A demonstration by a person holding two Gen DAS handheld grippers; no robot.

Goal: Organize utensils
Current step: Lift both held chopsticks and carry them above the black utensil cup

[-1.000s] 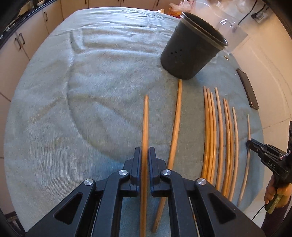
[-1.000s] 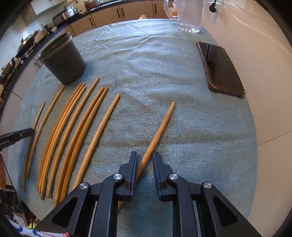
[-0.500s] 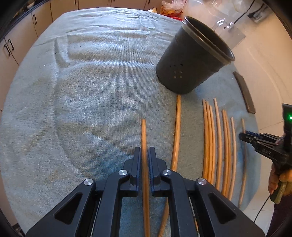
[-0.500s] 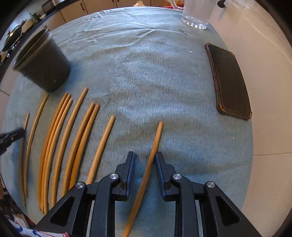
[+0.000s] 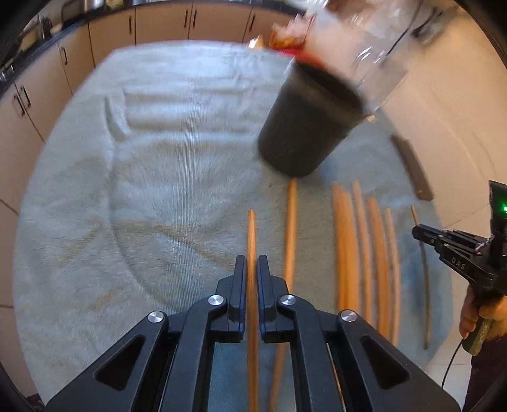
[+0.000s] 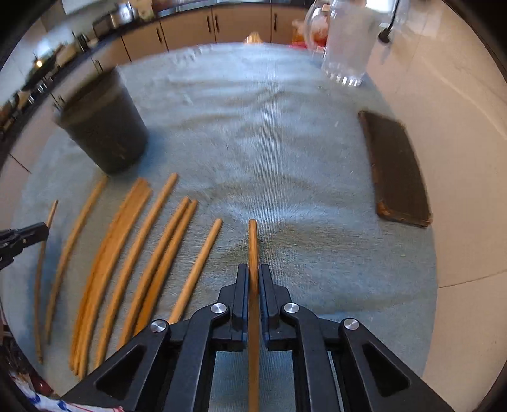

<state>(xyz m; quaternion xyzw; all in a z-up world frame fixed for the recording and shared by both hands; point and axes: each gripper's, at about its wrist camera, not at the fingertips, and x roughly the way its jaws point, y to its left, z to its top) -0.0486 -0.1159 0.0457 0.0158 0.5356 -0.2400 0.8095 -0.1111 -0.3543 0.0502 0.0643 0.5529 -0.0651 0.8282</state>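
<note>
My left gripper is shut on a wooden chopstick that points forward toward the black utensil cup. My right gripper is shut on another wooden chopstick, held along the fingers. Several more chopsticks lie in a row on the grey-green cloth, right of my left gripper and left of my right gripper. The black cup also shows at the far left in the right wrist view. The right gripper is seen at the right edge of the left wrist view.
A dark phone lies at the table's right edge. A clear glass pitcher stands at the back. Kitchen cabinets run behind the table. The cloth covers the round table.
Both grippers have lifted and tilted up with their chopsticks. The right gripper has closed on its chopstick, which now lies straight between the fingers. The views are motion-blurred.
</note>
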